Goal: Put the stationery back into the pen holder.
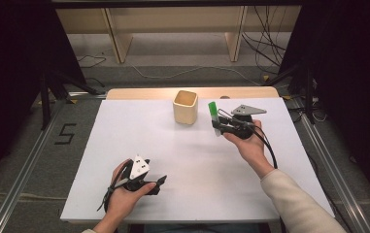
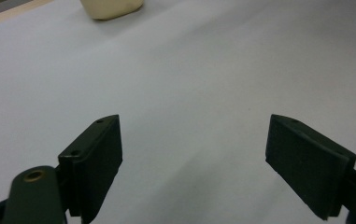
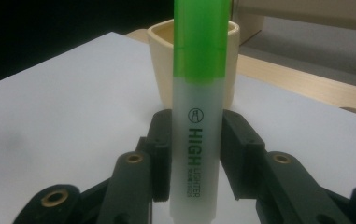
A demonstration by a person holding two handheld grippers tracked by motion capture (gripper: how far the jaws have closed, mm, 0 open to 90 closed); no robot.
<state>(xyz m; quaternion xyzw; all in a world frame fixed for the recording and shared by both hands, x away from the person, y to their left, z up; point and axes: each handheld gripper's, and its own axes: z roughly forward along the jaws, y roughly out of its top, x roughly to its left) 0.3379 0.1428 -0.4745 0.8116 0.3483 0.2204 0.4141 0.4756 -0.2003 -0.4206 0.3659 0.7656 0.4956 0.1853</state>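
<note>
A green-capped highlighter pen with a translucent white barrel (image 3: 197, 140) is clamped upright between the two black jaws of the right hand-held gripper (image 3: 196, 154), the cap uppermost and the barrel printed "HIGH LIGHTER" (smaller print below cannot be read). In the high view this right hand-held gripper (image 1: 217, 124) is held above the far right part of the white table (image 1: 124, 145), just beside a cream, square-sided open cup (image 1: 185, 107) that stands near the far edge. The pen (image 1: 213, 116) is seen there close to the cup's right side, apart from it. The left hand-held gripper (image 1: 158, 183) is held low over the near left part of the table; its jaws are spread wide with nothing between them, bare table (image 2: 189, 84) being seen through the gap.
</note>
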